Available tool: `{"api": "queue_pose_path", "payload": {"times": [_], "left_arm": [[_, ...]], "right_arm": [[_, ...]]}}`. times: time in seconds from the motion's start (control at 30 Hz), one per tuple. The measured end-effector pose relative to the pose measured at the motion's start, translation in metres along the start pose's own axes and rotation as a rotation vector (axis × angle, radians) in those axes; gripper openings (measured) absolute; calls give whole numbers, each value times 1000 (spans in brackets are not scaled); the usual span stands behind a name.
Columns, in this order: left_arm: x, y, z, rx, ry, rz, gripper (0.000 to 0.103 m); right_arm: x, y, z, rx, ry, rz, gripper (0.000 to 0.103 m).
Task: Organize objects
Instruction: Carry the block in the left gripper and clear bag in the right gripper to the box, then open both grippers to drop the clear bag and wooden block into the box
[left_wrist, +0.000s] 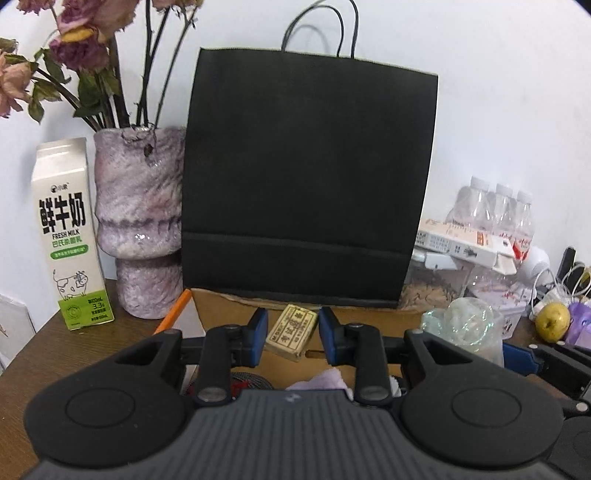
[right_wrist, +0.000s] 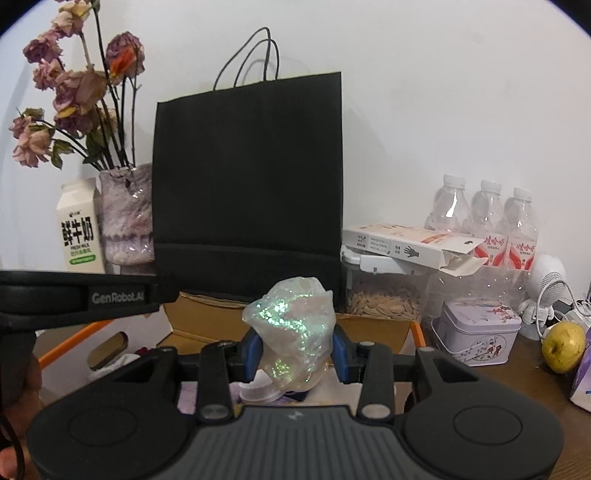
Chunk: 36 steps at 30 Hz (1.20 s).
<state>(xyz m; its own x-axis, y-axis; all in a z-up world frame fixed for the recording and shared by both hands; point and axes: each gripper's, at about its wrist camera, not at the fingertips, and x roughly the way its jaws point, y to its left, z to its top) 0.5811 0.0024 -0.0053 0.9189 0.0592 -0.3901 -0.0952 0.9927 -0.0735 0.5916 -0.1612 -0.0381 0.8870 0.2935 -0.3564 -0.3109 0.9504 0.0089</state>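
Observation:
My left gripper (left_wrist: 290, 334) is shut on a small tan block with printed characters (left_wrist: 292, 334), held between its blue pads above an open cardboard box (left_wrist: 369, 314). My right gripper (right_wrist: 294, 349) is shut on a crumpled iridescent plastic bag (right_wrist: 293, 332), held above the same box (right_wrist: 207, 321); that bag also shows at the right of the left wrist view (left_wrist: 461, 325). The left gripper's black body (right_wrist: 81, 295) crosses the left side of the right wrist view. Soft purple and white items lie in the box below the grippers.
A tall black paper bag (left_wrist: 306, 177) stands behind the box. A milk carton (left_wrist: 68, 236) and a vase of dried flowers (left_wrist: 142, 229) stand at left. At right are water bottles (right_wrist: 484, 221), a white carton (right_wrist: 410, 243), a seed jar (right_wrist: 384, 299), a tin (right_wrist: 476, 328) and a yellow pear (right_wrist: 563, 345).

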Motion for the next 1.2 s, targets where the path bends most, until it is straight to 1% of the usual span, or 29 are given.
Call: {"api": "queue_pose_path", "payload": {"times": [0.17, 0.27, 0.33, 0.37, 0.4, 0.43, 0.47, 0.5, 0.53, 0.6, 0.63, 0.7, 1.0, 1.2], "left_arm": [[2, -5, -6, 42, 8, 21, 31], [3, -3, -6, 36, 10, 37, 32], [3, -1, -6, 27, 6, 42, 39], [2, 0, -6, 27, 2, 44, 50], [1, 0, -6, 26, -6, 48, 69], [-1, 1, -5, 24, -17, 51, 80], [-2, 0, -5, 22, -27, 56, 99], [-4, 0, -5, 22, -44, 71, 103], [-7, -1, -5, 27, -68, 88, 103], [-10, -4, -6, 42, -89, 103, 103], [-11, -4, -5, 42, -91, 99, 103], [-11, -4, -5, 38, -93, 89, 103], [-15, 1, -9, 9, -105, 89, 103], [-22, 4, -13, 12, -112, 96, 103]], "right_arm": [[4, -2, -4, -5, 22, -14, 39], [5, -2, -6, -10, 27, -22, 44], [5, -1, -7, -17, 28, -29, 48], [6, -1, -8, -19, 31, -31, 52], [7, -1, -9, -21, 35, -34, 62], [7, 0, -10, -24, 34, -39, 74], [8, 0, -10, -26, 31, -45, 80], [8, 0, -10, -27, 28, -50, 94], [8, 0, -10, -27, 27, -52, 103], [7, -1, -9, -25, 25, -55, 103], [7, -1, -9, -24, 25, -56, 103], [7, -1, -9, -24, 26, -64, 103], [3, -2, -10, -18, 14, -63, 103], [-2, -2, -12, -19, 4, -68, 103]]}}
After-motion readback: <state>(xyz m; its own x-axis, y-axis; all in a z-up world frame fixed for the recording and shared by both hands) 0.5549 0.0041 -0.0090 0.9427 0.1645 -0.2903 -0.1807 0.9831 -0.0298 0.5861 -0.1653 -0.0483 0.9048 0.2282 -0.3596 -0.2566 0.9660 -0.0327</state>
